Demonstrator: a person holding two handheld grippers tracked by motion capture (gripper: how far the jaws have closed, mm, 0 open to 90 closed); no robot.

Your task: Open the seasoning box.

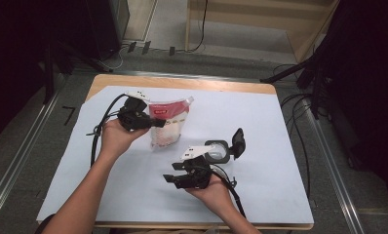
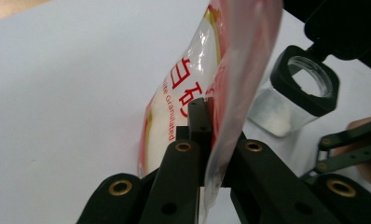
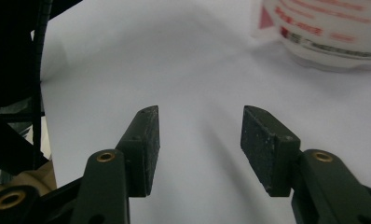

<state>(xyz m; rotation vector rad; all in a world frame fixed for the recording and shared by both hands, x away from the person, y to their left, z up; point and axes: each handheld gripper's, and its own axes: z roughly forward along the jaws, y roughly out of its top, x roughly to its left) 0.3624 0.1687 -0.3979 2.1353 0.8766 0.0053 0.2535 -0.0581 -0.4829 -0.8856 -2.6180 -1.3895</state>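
A clear plastic pouch with red trim and red lettering, filled with white granules (image 1: 168, 124), is standing on the white sheet covering the wooden table (image 1: 260, 122), toward the far left of the middle. The left claw (image 1: 159, 123) is pinching the near left edge of this pouch: in the left gripper view its black jaws are pressing together on the thin plastic film (image 2: 230, 93), which is rising up between them, with the red lettering just to one side. The person's left hand (image 1: 115, 136) is wrapping around the claw's body from below.

Just to the right of the pouch, and apart from it, a clear square jar with a black collar and a black flip lid standing open (image 1: 222, 148) is resting on the sheet; in the left gripper view it (image 2: 295, 93) is showing white contents inside.

The right claw (image 1: 168, 179) is hovering near the front of the jar, pointing left, held by the right hand (image 1: 212, 192). Its jaws are standing apart with nothing between them, only the white sheet beneath, as the right gripper view (image 3: 200, 144) is showing.
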